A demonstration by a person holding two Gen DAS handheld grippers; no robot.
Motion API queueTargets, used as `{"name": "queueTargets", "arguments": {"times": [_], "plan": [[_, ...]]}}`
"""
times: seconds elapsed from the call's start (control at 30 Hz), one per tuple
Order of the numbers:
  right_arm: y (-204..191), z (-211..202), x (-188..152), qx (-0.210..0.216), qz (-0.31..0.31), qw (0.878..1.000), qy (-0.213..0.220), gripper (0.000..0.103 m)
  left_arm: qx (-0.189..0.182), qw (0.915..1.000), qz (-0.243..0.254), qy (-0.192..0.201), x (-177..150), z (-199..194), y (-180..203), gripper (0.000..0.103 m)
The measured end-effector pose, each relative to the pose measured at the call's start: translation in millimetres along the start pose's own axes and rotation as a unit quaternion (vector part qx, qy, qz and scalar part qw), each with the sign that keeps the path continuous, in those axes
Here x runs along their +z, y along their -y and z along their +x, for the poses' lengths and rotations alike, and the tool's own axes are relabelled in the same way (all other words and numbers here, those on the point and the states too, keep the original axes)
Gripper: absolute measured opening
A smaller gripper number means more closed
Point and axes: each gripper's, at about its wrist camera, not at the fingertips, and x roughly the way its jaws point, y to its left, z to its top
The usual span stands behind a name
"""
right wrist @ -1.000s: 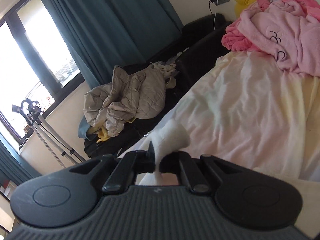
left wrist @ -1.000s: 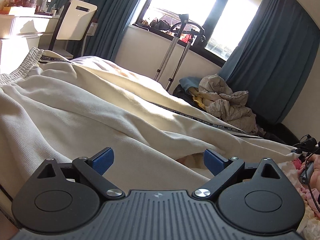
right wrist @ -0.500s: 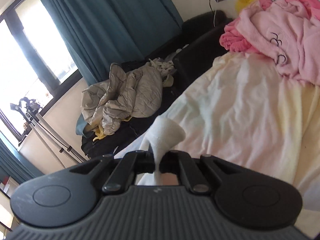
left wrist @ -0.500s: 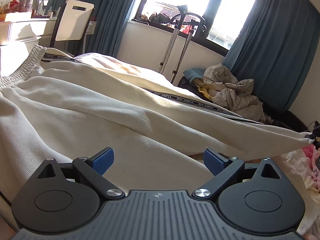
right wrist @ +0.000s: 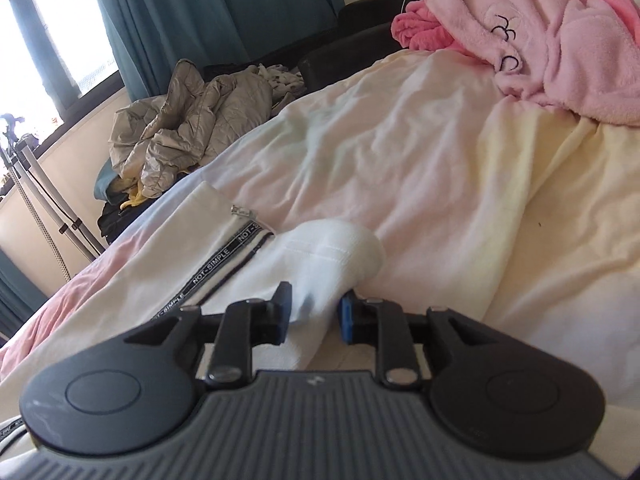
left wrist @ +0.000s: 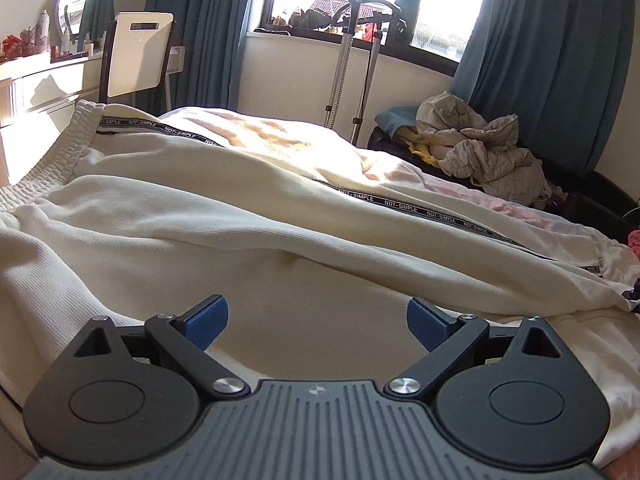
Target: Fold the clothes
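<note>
One pair of cream trousers point(left wrist: 224, 216) lies stretched along the bed point(right wrist: 460, 184), its ribbed elastic waistband point(left wrist: 52, 160) at the end nearest the white chair point(left wrist: 138, 56) and its two legs running away from that waistband toward the pink robe point(right wrist: 560, 40) heaped at the far end. A black printed stripe point(left wrist: 400, 206) follows the outer seam, and at the far hem a small zip point(right wrist: 243, 211) shows beside that stripe.

The left gripper point(left wrist: 318, 318) hovers over the thigh area, a little way down from the waistband, its two blue pads spread wide with nothing between them. The right gripper point(right wrist: 313, 312) is at the hem end; its jaws are opening, and a rolled fold of the cuff point(right wrist: 336, 252) sits between the pads, no longer visibly pressed by them.

The cloth looks like a thick, soft knit: light enough to lift by a corner, limp, and likely to sag and drag rather than hold any shape. It should not slip much, since the ribbed surface gives the pads purchase. The waistband and the stitched hems seem the firmest places to pinch, because doubled fabric there will not pull thin. The zip is the one hard part and is best kept out of the pads.

Counted: one pair of trousers, two legs, two grippers, one pink robe, one crumpled beige jacket point(left wrist: 480, 148) beyond the bed.
</note>
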Motion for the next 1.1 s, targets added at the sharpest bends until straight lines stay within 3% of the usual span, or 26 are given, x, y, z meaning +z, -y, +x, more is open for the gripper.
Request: {"name": "queueTargets", "arguments": {"times": [0.03, 0.07, 0.17, 0.43, 0.6, 0.73, 0.93, 1.1], "plan": [[-2, -12, -4, 0.0, -0.003, 1.0, 0.008, 0.051, -0.002, 1.0, 0.0, 0.001, 0, -1, 0, 0.097], [-4, -23, -8, 0.002, -0.006, 1.0, 0.012, 0.052, -0.004, 1.0, 0.002, 0.003, 0, -3, 1, 0.097], [-8, -56, -24, 0.005, -0.011, 1.0, 0.021, 0.052, -0.01, 0.9999, 0.01, -0.003, 3, -10, 2, 0.097], [-20, -139, -73, 0.042, -0.01, 0.999, 0.009, 0.052, -0.02, 0.9993, 0.019, 0.026, 1, -42, -1, 0.097], [-31, -185, -94, 0.06, -0.003, 0.998, 0.0, 0.052, -0.024, 0.9997, 0.006, 0.001, -10, -48, -11, 0.097], [-37, -206, -99, 0.066, -0.027, 0.997, -0.011, 0.052, -0.013, 0.9999, -0.004, -0.008, -12, -64, -22, 0.097], [-11, -214, -98, 0.068, 0.037, 0.995, -0.061, 0.052, 0.011, 0.9983, -0.054, -0.019, -2, -84, -59, 0.097], [5, -212, -95, 0.061, 0.071, 0.994, -0.064, 0.053, 0.032, 0.992, -0.121, -0.016, 9, -99, -97, 0.097]]}}
